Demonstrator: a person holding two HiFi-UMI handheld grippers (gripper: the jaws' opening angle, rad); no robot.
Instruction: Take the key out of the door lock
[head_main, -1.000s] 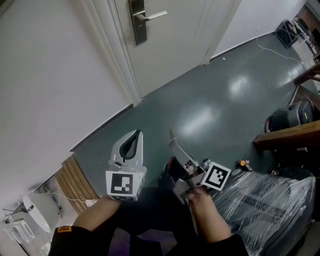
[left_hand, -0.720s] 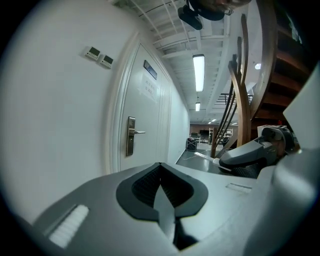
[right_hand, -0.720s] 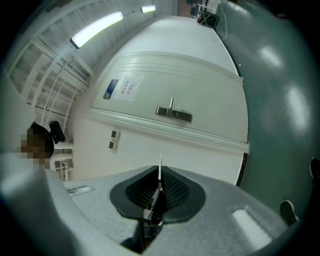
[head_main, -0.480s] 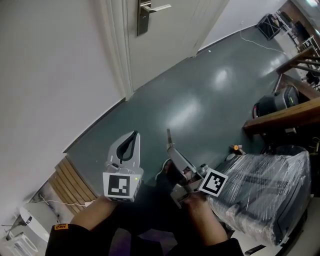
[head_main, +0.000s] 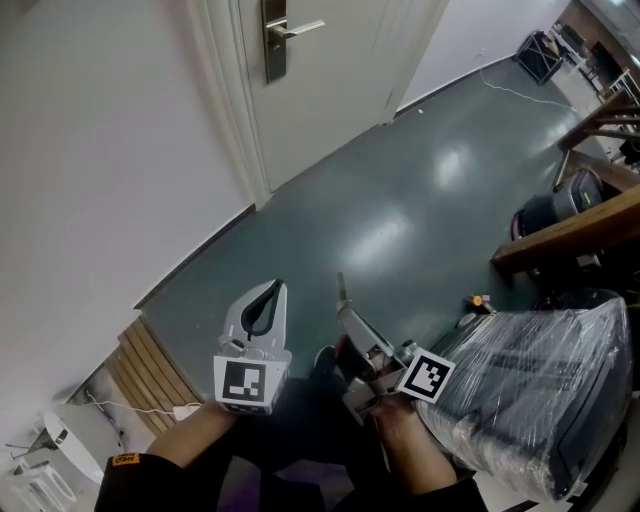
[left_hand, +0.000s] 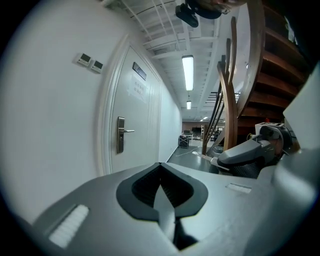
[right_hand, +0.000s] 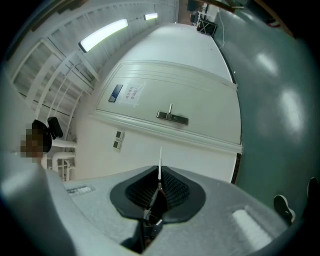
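Grey-green floor (head_main: 400, 190), white door (head_main: 330, 70) | left claw (head_main: 266, 296) closed | right claw (head_main: 346, 310) gripping key (right_hand: 160, 162)

Left tool (head_main: 270, 290) pinched empty, right tool (head_main: 346, 311) clamps the key (head_main: 340, 286).

White door (head_main: 330, 70), silver lock plate (head_main: 274, 40), glossy dark green floor (head_main: 400, 190), silver key (right_hand: 160, 162). The left gripper (head_main: 268, 292) and right gripper (head_main: 348, 315) are grey, with black-and-white square markers.

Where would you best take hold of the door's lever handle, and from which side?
I'd grip the lever handle near its free end, away from the plate. It is a slim level bar, so come straight at the door, one jaw above, one below. The left claw is empty; the right claw holds the key.
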